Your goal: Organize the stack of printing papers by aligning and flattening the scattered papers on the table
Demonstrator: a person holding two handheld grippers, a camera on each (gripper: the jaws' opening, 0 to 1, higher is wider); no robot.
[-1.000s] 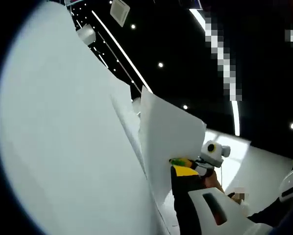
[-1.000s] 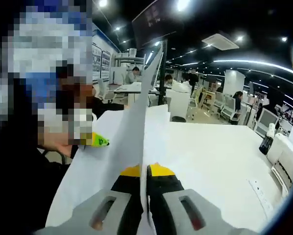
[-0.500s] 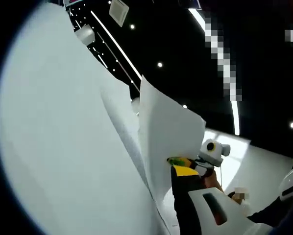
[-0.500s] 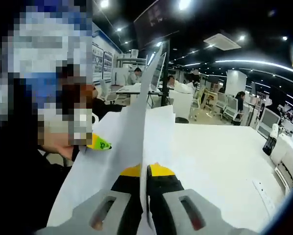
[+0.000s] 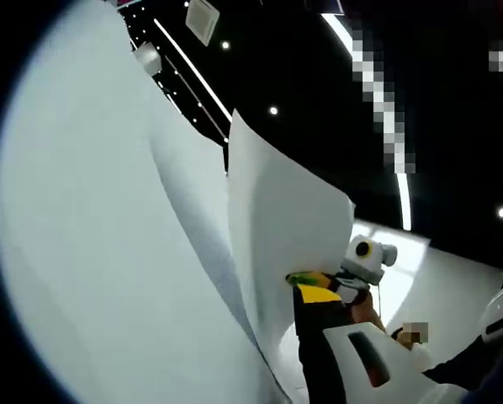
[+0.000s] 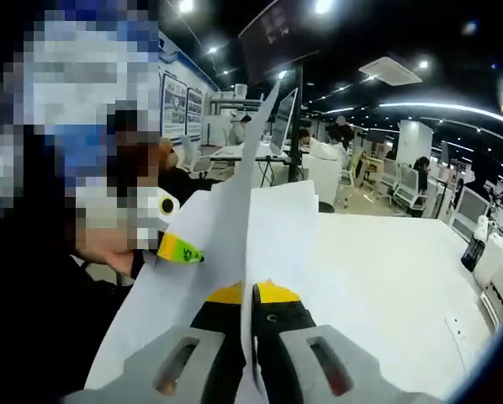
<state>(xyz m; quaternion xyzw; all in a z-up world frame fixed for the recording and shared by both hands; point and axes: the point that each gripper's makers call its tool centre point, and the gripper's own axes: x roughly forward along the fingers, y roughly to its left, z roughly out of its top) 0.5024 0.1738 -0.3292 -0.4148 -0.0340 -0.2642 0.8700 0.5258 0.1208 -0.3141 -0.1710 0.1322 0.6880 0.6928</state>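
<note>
Between the two black-and-yellow jaws of my right gripper [image 6: 253,296] I am holding the thin sheaf of white printing paper [image 6: 235,244], pinched edge-on so that it is rising straight up the middle of the right gripper view. The jaws are pressing all but together with just the paper's thickness between them. Up here the sheets are not sitting flush: in the left gripper view one sheet [image 5: 285,252] is peeling away from the broad white sheet [image 5: 108,236] beside it, with a gap opening between their top corners.

My left gripper [image 6: 180,249] is meeting the same sheaf from the other side, its yellow-green tip touching the paper's face in the right gripper view. I cannot tell how far apart its jaws are, as the paper is hiding them in its own view. The right gripper [image 5: 319,290] is showing in the left gripper view as well, clamped on the sheet's lower edge.

Below the sheaf the flat white table [image 6: 386,269] is stretching away toward an office of desks and monitors.

By my reading the job is partway along: the papers are gathered and lifted in one bundle, but squaring their edges and laying them down flat on the table is not yet done.
</note>
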